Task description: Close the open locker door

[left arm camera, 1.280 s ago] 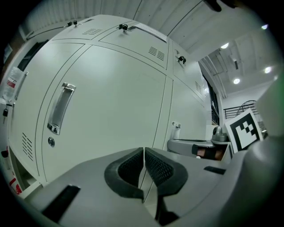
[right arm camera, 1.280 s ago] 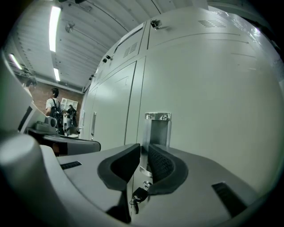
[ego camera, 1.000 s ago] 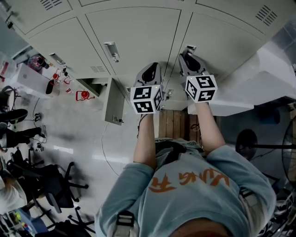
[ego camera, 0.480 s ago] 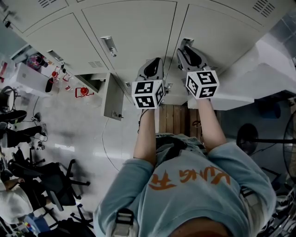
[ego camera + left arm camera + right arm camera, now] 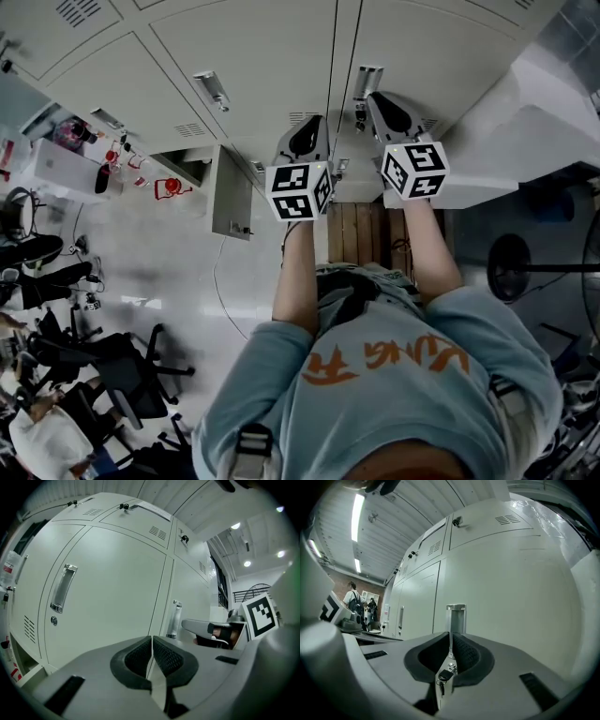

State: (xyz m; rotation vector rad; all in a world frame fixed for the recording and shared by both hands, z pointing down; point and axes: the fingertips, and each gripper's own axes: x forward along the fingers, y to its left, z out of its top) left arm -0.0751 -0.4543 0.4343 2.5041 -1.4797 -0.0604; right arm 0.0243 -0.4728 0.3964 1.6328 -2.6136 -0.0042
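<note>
A tall grey locker door (image 5: 441, 47) with a metal handle (image 5: 366, 82) stands right in front of me, about level with its neighbour. My right gripper (image 5: 378, 99) points at this door just below the handle (image 5: 455, 618). Its jaws are closing to a thin slit (image 5: 450, 639) with nothing between them. A key (image 5: 440, 679) hanging from the lock shows through the slit. My left gripper (image 5: 305, 141) is shut and empty (image 5: 151, 641), held beside the seam left of that door. A small low locker door (image 5: 230, 192) stands open at the lower left.
The neighbouring locker has its own handle (image 5: 211, 89). A white block (image 5: 525, 141) juts out to the right of the lockers. Office chairs (image 5: 122, 375) and red items (image 5: 167, 190) sit on the floor to the left. People (image 5: 354, 602) stand far off.
The right gripper has shifted so the tall door's handle now shows just left of its tip. My view has edged closer to the lockers. The left gripper has kept its place.
</note>
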